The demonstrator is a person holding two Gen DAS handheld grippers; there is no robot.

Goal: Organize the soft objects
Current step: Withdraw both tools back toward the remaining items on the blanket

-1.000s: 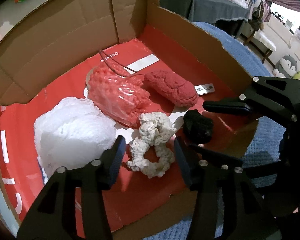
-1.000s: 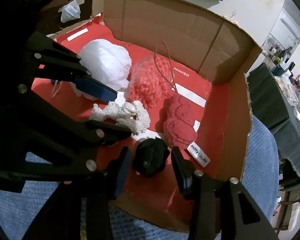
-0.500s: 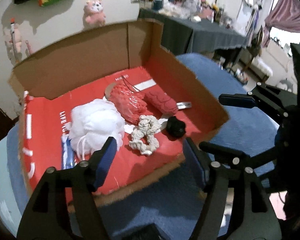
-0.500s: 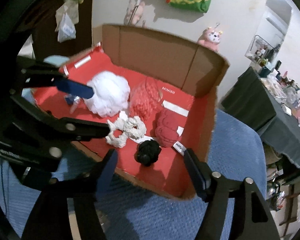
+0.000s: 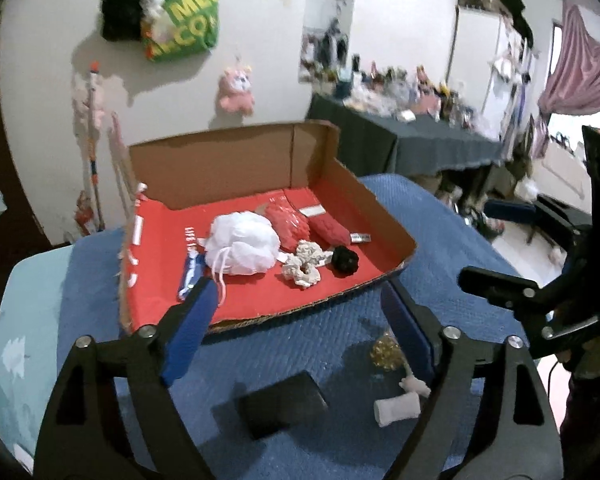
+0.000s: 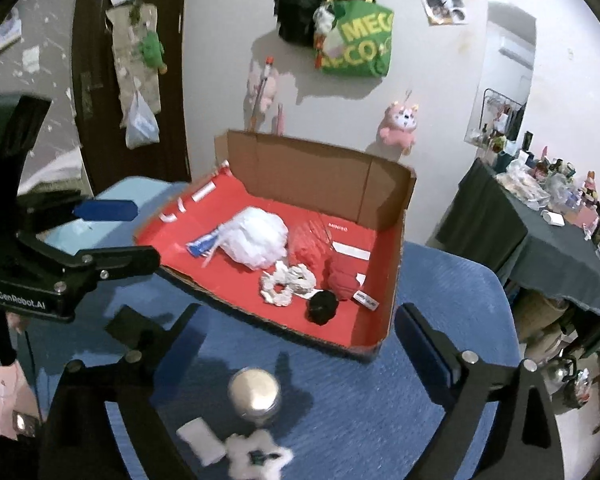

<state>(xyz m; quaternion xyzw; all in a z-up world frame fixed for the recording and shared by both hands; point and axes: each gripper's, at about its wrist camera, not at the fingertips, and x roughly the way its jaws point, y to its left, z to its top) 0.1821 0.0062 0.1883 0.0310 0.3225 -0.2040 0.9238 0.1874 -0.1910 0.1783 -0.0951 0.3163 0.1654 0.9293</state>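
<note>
A cardboard box (image 5: 228, 168) (image 6: 396, 276) with a red lining stands on a blue bedspread. Inside lie a white mesh puff (image 5: 244, 242) (image 6: 256, 236), a red mesh puff (image 5: 288, 222) (image 6: 306, 242), a red knitted piece (image 5: 330, 230) (image 6: 340, 274), a cream scrunchie (image 5: 302, 268) (image 6: 286, 282) and a black scrunchie (image 5: 345, 260) (image 6: 321, 307). My left gripper (image 5: 296, 320) is open and empty, well back from the box. My right gripper (image 6: 300, 344) is open and empty, also back from the box.
On the bedspread in front of the box lie a black flat object (image 5: 282, 404) (image 6: 130, 326), a white roll (image 5: 396, 410) (image 6: 200, 440), a gold item (image 5: 386, 354), a round metal lid (image 6: 254, 394) and a white fluffy piece (image 6: 256, 458). A dark table (image 5: 420, 140) stands at right.
Both grippers have pulled back and up from inside the box, and both have opened wider. The black scrunchie stays in the box where the right gripper was. The bedspread items have come into view.
</note>
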